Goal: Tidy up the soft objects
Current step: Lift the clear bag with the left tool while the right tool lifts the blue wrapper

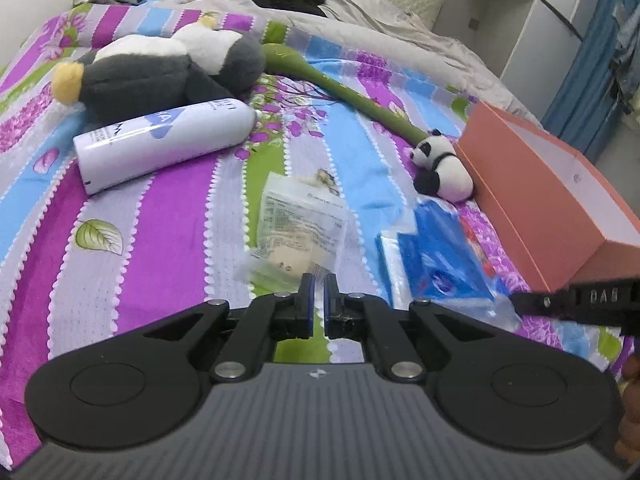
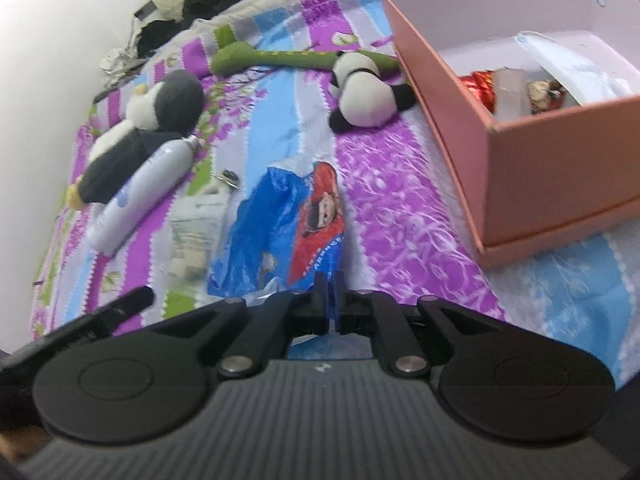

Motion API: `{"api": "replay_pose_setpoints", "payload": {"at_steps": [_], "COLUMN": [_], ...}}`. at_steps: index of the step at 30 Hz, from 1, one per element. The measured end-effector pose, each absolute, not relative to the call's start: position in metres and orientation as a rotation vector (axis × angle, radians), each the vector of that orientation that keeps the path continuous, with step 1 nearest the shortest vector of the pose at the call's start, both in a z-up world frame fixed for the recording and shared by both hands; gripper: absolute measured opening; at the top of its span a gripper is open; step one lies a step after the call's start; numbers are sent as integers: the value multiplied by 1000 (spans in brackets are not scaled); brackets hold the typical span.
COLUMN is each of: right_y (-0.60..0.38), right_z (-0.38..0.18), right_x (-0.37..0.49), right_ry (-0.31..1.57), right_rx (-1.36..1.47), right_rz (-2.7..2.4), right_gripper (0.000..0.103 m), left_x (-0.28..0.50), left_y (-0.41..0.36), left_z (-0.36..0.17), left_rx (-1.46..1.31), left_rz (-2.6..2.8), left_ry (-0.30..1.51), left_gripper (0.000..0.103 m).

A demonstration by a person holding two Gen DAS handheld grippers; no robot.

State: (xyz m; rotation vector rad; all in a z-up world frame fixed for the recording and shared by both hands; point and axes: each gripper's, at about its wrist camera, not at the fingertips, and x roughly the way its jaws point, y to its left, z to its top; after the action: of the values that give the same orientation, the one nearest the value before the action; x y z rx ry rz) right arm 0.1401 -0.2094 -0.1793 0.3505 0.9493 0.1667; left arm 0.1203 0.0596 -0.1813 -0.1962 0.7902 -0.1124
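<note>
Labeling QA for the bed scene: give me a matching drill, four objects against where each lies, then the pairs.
Things:
1. panda plush
2. white bottle
3. clear packet
4. blue plastic bag

Places:
A. on its side beside the penguin plush
B. against the pink box
C. just ahead of the right hand-held gripper
D. just ahead of the left hand-held gripper

Pairs: 1-B, 2-A, 3-D, 4-C

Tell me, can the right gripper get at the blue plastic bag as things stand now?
Probably yes. The blue plastic bag lies flat on the bedspread just ahead of the right gripper, with nothing between them. Its jaws are shut, so they must open first.
</note>
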Motion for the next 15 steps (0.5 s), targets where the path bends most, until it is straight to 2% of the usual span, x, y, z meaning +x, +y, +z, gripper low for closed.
{"api": "replay_pose_setpoints", "payload": {"at_steps": [2, 4, 5, 6, 7, 10, 13, 15], "right_y": [-207, -203, -201, -199, -198, -190, -177, -167], "right_z": [-176, -168, -164, -159, -156, -151, -156, -164], "right_x": [140, 141, 140, 140, 140, 143, 148, 151], "right_ry": [945, 915, 894, 864, 843, 823, 831, 848], "right_rx": [333, 291, 272, 261, 258, 264, 246, 220], "right_rz": [154, 147, 142, 141, 146, 190, 218, 228], "right_gripper": [9, 18, 36, 49, 52, 50, 50, 50], "left_x": [121, 124, 127, 130, 133, 144, 156, 162], "left_y": [66, 70, 72, 73, 73, 72, 69, 66], "left_z": [-183, -184, -183, -183, -182, -183, -190, -195], "left_rx": [-217, -221, -217, -212, -204, -185, -160, -126], "left_rz": [-108, -109, -114, -112, -115, -134, -153, -145], "left_ry": [783, 782, 775, 770, 763, 743, 752, 744], "left_gripper": [6, 10, 20, 25, 30, 37, 55, 61]}}
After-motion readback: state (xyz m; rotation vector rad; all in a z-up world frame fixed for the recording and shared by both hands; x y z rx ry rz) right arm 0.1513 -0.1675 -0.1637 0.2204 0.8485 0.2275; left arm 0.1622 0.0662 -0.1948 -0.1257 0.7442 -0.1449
